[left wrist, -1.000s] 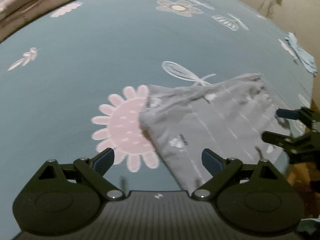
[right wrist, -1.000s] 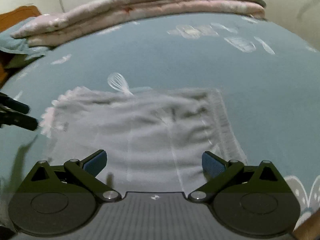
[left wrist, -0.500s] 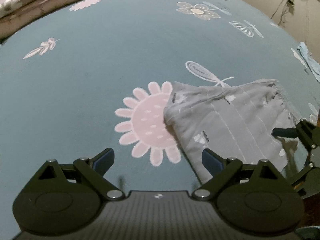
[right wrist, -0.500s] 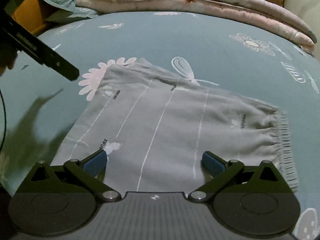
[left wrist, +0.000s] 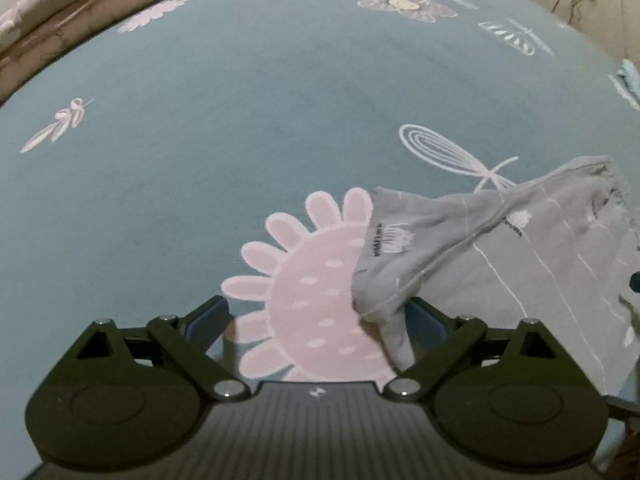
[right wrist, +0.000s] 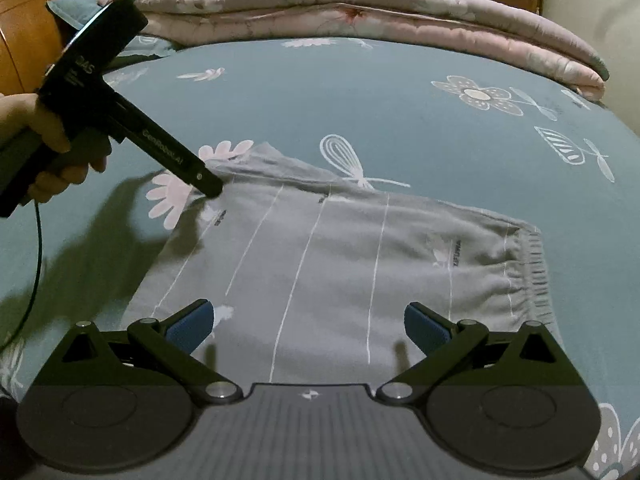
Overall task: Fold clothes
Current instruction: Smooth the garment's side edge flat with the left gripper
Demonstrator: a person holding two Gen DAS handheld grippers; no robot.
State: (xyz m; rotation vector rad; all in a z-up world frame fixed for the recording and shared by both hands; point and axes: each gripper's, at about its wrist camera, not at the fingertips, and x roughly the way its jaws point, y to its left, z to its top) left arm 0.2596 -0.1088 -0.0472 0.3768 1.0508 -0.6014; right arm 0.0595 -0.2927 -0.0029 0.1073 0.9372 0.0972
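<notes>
Shorts (right wrist: 360, 256) corner lifted — bedsheet (left wrist: 224, 128) open beyond.

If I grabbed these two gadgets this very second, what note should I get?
Left gripper: jaws open, at the grey garment's corner by the pink flower print; cloth edge between the jaws, not clamped.
Right gripper: jaws open, above the garment's near edge, holding nothing.
Garment: spread mostly flat on the blue bedsheet, elastic waistband to the right, some cloth bunched at the left corner.
Done: laid out.
Left: grip the corner, make every fold.
</notes>
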